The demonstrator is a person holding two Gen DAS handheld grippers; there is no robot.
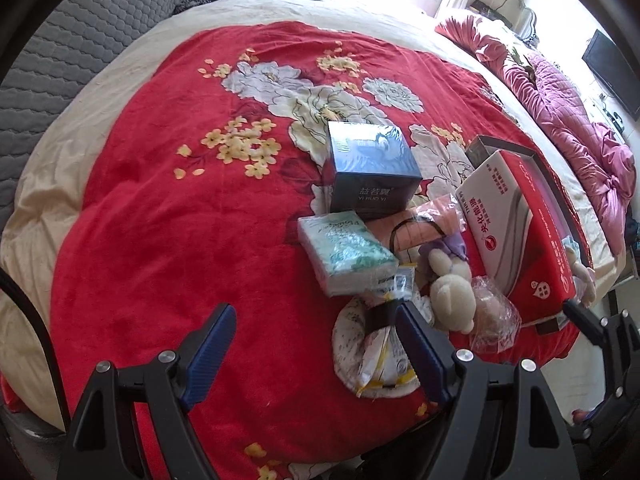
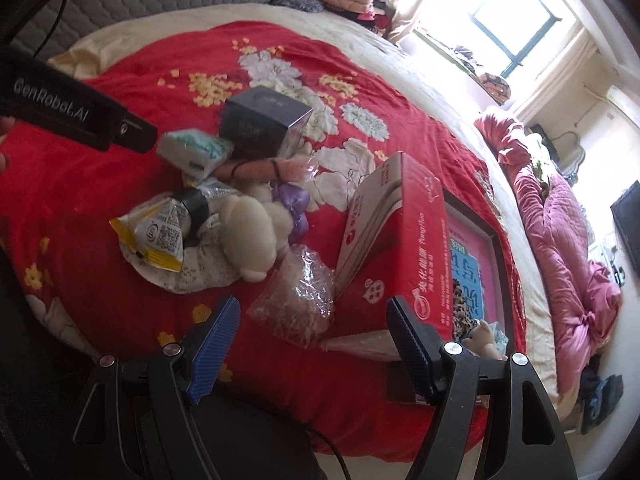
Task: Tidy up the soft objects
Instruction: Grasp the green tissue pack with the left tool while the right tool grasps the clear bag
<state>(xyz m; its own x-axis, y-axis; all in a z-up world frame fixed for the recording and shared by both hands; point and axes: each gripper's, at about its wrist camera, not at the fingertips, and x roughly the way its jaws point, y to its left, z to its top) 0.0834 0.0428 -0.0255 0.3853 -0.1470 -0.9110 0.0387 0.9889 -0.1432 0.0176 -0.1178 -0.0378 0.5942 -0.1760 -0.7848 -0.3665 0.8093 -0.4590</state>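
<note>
A: We start at the left gripper (image 1: 314,322): its jaws stand wide apart with nothing between them, only the red floral blanket (image 1: 160,220) below.

B: Agreed. Its right finger sits just in front of the yellow-and-white snack packet (image 1: 382,364), which lies on a pale speckled cushion (image 1: 344,344). We cannot tell whether the finger touches the packet.

A: The right gripper (image 2: 314,320) is likewise spread open, gripping nothing. Between its fingers, a little farther off, we see a crinkled clear plastic bag (image 2: 296,300) resting on the blanket.

B: Just right of that bag stands the red carton (image 2: 404,240), tilted, leaning by a dark-framed pink picture (image 2: 472,276).

A: Moving outward, the cream plush toy (image 1: 450,292) lies beside the cushion, with a purple bow (image 2: 294,200) at its far side.

B: Left of it is the teal-patterned tissue pack (image 1: 346,256), and beyond that a rolled pink cloth (image 1: 424,224) and the dark blue box (image 1: 372,168).

A: All of these soft things cluster right of the middle of the bed. Far right, a pink quilt (image 1: 576,136) is bunched along the edge.
</note>
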